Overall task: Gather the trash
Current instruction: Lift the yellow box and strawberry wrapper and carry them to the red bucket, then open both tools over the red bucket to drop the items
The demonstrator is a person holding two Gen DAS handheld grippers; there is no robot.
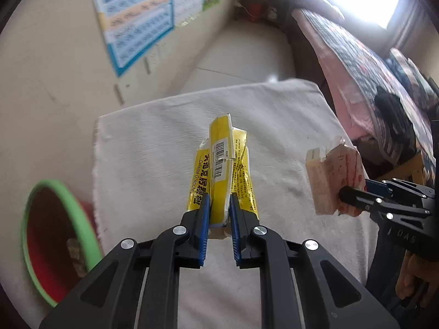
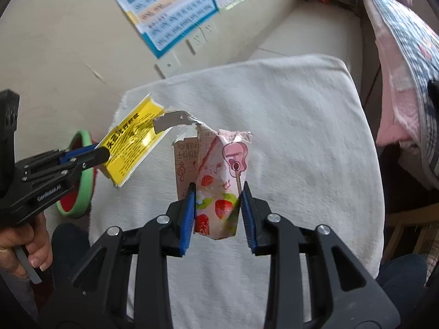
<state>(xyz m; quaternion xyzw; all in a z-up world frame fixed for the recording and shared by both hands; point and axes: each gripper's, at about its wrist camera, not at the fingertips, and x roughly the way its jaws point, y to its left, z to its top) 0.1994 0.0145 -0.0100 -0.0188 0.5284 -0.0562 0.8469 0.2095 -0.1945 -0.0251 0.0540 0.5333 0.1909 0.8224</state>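
Note:
My left gripper (image 1: 219, 205) is shut on a flattened yellow medicine box (image 1: 222, 164) and holds it above the white towel-covered table (image 1: 142, 150). The yellow box also shows at the left of the right wrist view (image 2: 131, 142), with the left gripper (image 2: 103, 155) clamped on it. My right gripper (image 2: 218, 200) is shut on a crumpled pink strawberry carton (image 2: 216, 175), held above the towel (image 2: 288, 137). That pink carton (image 1: 333, 175) and the right gripper (image 1: 345, 192) show at the right of the left wrist view.
A red bin with a green rim (image 1: 55, 235) stands on the floor left of the table, with some trash inside; it shows partly in the right wrist view (image 2: 79, 192). A wall poster (image 1: 137, 19) hangs behind. A bed with a pink cover (image 1: 370, 87) lies to the right.

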